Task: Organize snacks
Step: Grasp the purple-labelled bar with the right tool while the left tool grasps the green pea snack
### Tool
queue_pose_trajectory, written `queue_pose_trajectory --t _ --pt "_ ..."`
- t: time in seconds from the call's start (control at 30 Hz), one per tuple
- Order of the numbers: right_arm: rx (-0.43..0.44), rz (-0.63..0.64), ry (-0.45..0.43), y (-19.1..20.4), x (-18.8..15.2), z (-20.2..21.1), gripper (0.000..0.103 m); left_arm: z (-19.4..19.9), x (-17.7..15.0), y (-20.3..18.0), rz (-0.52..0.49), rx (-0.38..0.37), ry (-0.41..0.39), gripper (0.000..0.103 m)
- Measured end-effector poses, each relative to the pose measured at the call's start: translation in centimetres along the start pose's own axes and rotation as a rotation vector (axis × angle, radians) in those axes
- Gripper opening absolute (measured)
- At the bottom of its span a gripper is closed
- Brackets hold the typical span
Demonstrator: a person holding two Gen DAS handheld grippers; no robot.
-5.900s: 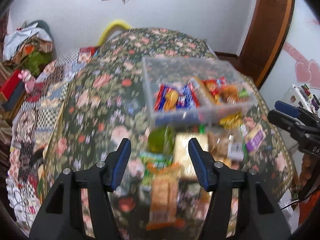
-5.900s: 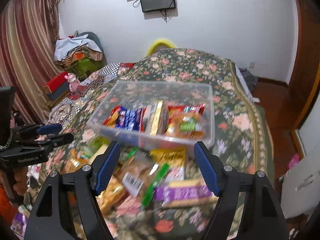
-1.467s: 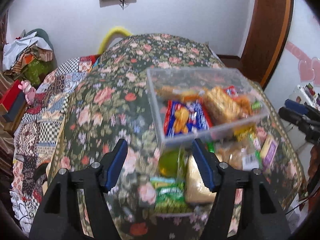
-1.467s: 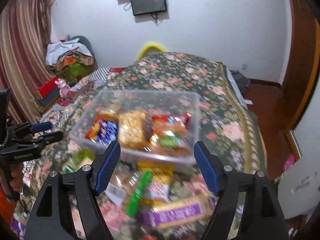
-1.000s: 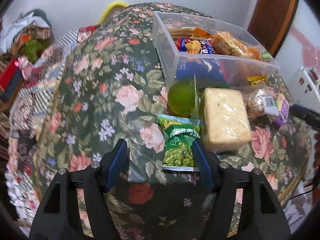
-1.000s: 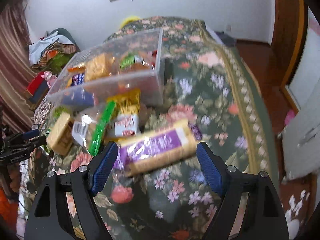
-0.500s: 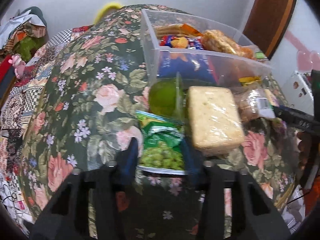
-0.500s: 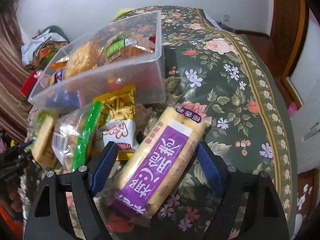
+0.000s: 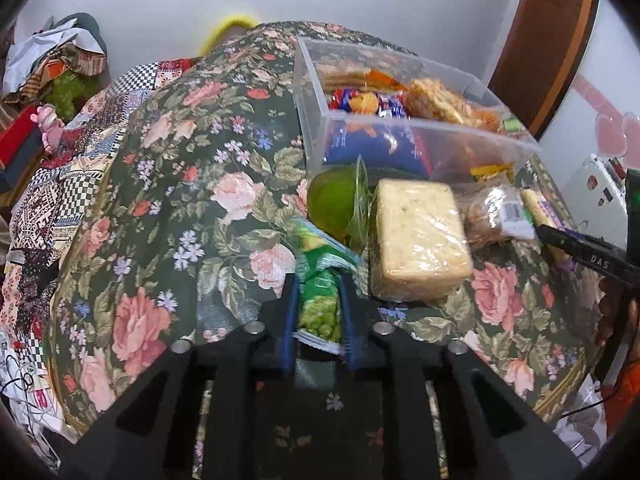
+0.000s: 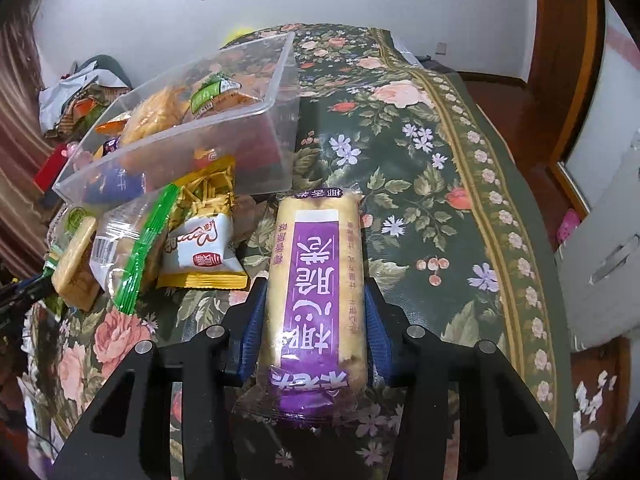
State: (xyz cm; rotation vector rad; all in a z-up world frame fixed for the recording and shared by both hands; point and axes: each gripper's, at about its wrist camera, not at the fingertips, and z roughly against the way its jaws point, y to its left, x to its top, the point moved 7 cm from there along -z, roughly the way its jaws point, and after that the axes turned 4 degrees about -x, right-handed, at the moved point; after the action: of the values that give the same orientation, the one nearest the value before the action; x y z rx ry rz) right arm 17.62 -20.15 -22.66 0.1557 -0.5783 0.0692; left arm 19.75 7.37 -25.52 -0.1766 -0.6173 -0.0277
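Item: snack sorting, part done.

Stowed: clear plastic bin [image 9: 432, 136] at 1 o'clock in the left wrist view, already holding several packets: a blue wrapper [image 9: 372, 148] against the near wall, orange and red wrappers, a block of crackers [image 9: 436, 98], a green-labelled packet [image 10: 212, 94] near the right-hand end.

In hand, left: green pea packet [image 9: 320, 300], pinched between the blue pads of the left gripper [image 9: 318, 320], fingers drawn close together on it, 6 o'clock of frame. Whether it is lifted clear of the cloth cannot be told.

In hand, right: long purple-labelled biscuit pack [image 10: 318, 284], gripped across its width by the right gripper [image 10: 316, 332], fingers pressed against both sides, far end pointing toward the bin at 11 o'clock.

Loose, just in front of the bin:
- green jelly cup [image 9: 338, 204], on its side, touching the pea packet's far end
- pale wrapped cracker block [image 9: 418, 240], beside the cup at 3 o'clock of it
- clear bag with barcode and green stripe [image 10: 128, 248]
- yellow-and-white packet of sticks [image 10: 202, 240]

Surface: dark floral cloth [image 9: 192, 184].

Estimate: roughly half complete. Two items are taken up and need carrying over the bin wall; four more appear to remain.
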Motion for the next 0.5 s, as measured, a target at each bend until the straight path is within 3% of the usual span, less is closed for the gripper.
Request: queue_pose_trajectory --t 0.5 --pt "0.051 0.028 -0.177 2.1 4.6 6.2 0.042 5.4 4.3 -0.2 -0.004 0.026 -0.150 0.017"
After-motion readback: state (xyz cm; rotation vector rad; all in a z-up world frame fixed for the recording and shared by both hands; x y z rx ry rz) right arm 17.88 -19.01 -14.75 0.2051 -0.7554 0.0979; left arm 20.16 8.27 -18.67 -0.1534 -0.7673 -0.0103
